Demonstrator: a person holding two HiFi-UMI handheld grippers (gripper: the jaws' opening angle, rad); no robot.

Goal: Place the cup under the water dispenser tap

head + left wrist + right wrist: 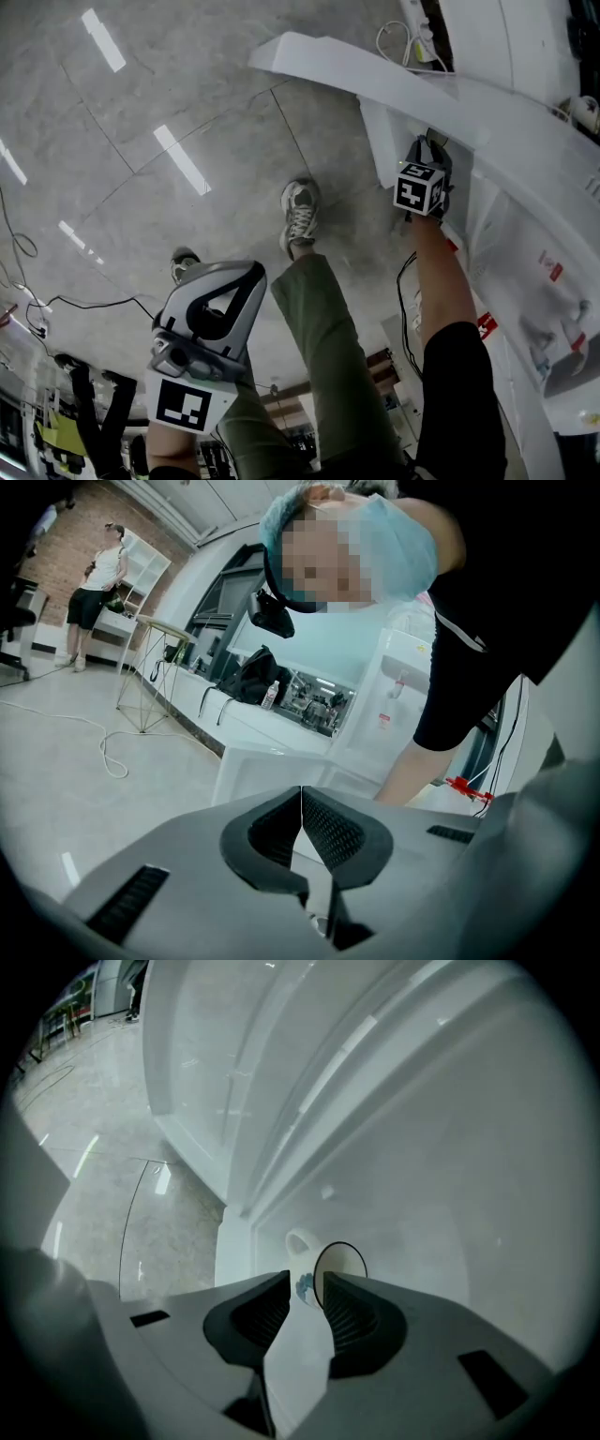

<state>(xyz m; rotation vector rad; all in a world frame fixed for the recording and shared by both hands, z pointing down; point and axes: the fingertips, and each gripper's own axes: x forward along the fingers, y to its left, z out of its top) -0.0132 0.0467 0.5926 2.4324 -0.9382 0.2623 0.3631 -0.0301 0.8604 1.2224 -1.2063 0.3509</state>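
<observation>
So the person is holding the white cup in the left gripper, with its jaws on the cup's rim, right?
Not the left. The right gripper holds the white cup: the right gripper view shows its jaws either side of the cup's wall at the rim. The left gripper has its jaws together on nothing, as the left gripper view shows.
</observation>
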